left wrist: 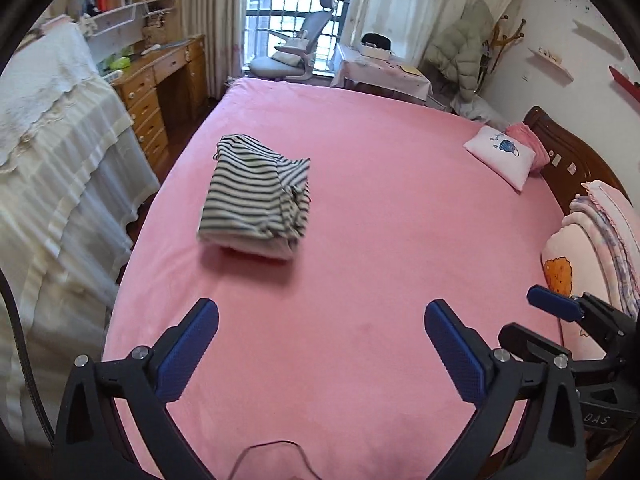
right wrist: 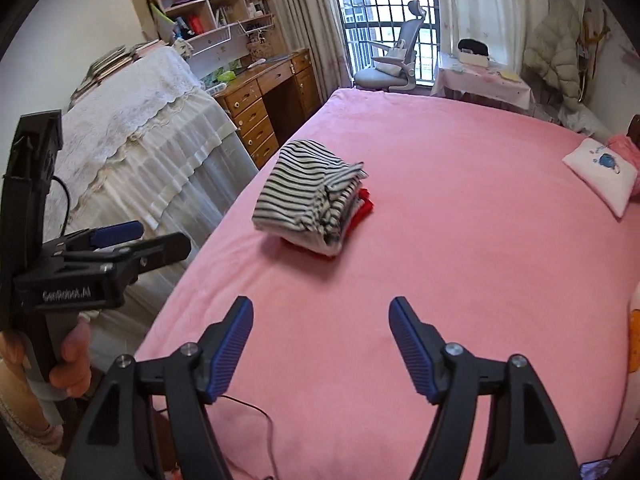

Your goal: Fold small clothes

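**Inspector:** Striped garment (left wrist: 256, 196): location?

**Operator:** Folded on the pink bed (left wrist: 380, 240), over something red, possibly another garment. My left gripper (left wrist: 320, 344) and right gripper (right wrist: 320, 344) are both released, empty; I'd square the stack edges next.

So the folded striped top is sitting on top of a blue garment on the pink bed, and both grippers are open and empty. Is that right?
Not quite: the garment under the folded striped top is red, not blue, as the right wrist view shows at the stack's edge. The rest holds: the stack lies on the pink bed, and the left gripper and right gripper are open and empty.
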{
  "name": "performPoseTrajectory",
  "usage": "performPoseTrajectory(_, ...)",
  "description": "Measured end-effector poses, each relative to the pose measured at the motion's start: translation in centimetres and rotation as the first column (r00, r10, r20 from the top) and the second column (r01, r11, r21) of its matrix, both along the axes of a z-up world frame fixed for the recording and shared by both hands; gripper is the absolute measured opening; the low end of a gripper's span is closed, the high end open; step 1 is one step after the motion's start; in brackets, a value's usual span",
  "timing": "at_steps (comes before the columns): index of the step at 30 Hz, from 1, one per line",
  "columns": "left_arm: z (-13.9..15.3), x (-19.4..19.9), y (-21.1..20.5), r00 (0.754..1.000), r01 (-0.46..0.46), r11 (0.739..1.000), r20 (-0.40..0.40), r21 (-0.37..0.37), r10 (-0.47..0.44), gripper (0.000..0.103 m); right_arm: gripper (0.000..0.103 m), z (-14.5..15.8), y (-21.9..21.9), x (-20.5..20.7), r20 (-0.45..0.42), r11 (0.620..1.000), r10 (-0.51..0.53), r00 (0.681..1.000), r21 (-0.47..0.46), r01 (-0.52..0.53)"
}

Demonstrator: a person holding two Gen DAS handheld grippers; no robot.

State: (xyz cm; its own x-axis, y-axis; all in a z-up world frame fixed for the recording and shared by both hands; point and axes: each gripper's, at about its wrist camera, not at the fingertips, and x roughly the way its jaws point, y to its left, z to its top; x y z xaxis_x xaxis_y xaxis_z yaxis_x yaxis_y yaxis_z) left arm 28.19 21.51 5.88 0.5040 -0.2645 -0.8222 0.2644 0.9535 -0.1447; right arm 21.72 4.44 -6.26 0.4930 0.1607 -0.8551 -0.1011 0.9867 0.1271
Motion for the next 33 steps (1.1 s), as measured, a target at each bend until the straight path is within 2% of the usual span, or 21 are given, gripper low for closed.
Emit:
performPoseTrajectory(3, 1.4, -5.5, -2.5, 0.999, -0.048, 0.999, 0.022, 0.013, 0.047, 0.102, 0.075, 1.5, -2.0, -3.4, 0.017, 0.998, -0.015, 1.0, -0.053, 0.016)
performPoseTrajectory(7, 2.4, -10.1, -4.8, 0.991, -0.128, 0.991, 0.048, 0.035, 0.126, 0.102, 0.075, 3.0, -4.6, -6.7, 0.04, 0.994, -0.051, 0.998, -0.098, 0.055)
performPoseTrajectory(10, 2.6, -12.1, -6.0, 0.986, -0.16, 0.985, 0.057, 0.061, 0.156, 0.102, 0.075, 4.0, -6.1, -8.1, 0.073, 0.983, -0.106, 0.992, -0.143, 0.116)
performPoseTrajectory(14, 2.1, -12.9, -7.7, 0.988, -0.147, 0.985, 0.064, 0.094, 0.141, 0.102, 0.075, 4.4, -8.2, -9.6, 0.107, 0.961, -0.187, 0.977, -0.189, 0.204)
performPoseTrajectory(17, 1.5, -12.5, -8.8, 0.99, -0.136, 0.985, 0.059, 0.105, 0.13, 0.102, 0.075, 4.3, -9.4, -10.7, 0.099, 0.948, -0.246, 0.964, -0.183, 0.26)
performPoseTrajectory(20, 1.4, -13.1, -10.5, 0.989, -0.117, 0.982, 0.104, 0.146, 0.103, 0.102, 0.075, 4.2, -10.1, -11.7, 0.113, 0.928, -0.289, 0.951, -0.209, 0.307)
performPoseTrajectory(27, 0.2, -13.1, -12.9, 0.997, -0.055, 0.988, 0.058, 0.143, 0.047, 0.102, 0.075, 3.2, -11.8, -13.0, 0.072, 0.909, -0.352, 0.933, -0.212, 0.359)
performPoseTrajectory(33, -0.2, -13.1, -13.8, 0.998, -0.052, 0.987, 0.051, 0.154, 0.045, 0.102, 0.075, 2.6, -12.5, -13.4, 0.055, 0.904, -0.368, 0.928, -0.211, 0.371)
